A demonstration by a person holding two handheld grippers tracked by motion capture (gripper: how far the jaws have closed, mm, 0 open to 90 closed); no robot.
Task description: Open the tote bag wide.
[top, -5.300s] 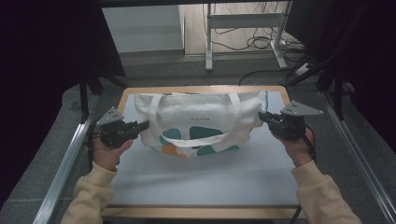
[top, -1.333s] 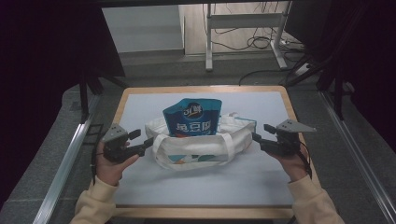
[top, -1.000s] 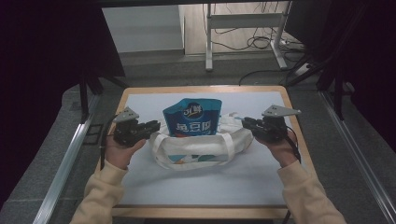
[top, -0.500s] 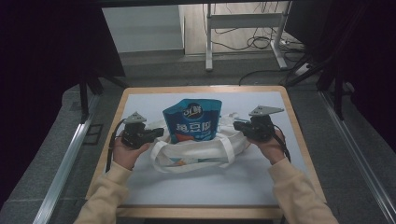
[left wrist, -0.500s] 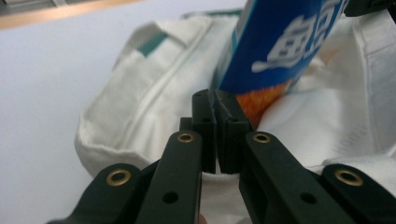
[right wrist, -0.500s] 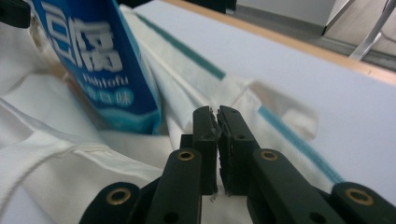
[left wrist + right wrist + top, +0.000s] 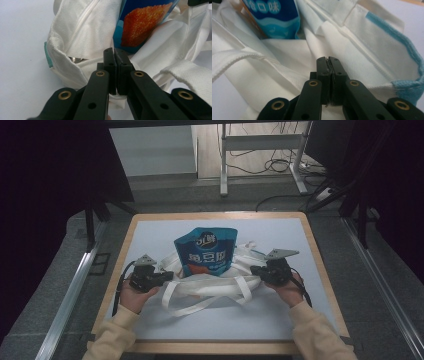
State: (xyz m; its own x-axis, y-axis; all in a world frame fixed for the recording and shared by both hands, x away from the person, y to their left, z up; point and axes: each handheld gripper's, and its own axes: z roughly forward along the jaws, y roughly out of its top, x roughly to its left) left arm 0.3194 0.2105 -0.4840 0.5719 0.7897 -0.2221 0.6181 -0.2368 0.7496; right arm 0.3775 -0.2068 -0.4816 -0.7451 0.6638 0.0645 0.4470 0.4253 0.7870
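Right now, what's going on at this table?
A person is working a white tote bag on the table with a gripper in each hand. The left gripper and the right gripper are each shut on the bag's fabric at opposite ends of its opening. A blue snack pouch stands upright out of the bag's mouth, most of it exposed. The bag's handles lie loose toward the person. The gripper views show fingers pinched together on white cloth.

The tote bag (image 7: 210,280) is matt white woven cloth — coarse-ribbed on its straps, with teal trim. The blue pouch (image 7: 205,251) in it looks like glossy plastic film. The bench (image 7: 300,315) is smooth and matt, edged in pale wood; each claw looks like matt black plastic with brass-coloured rivets.
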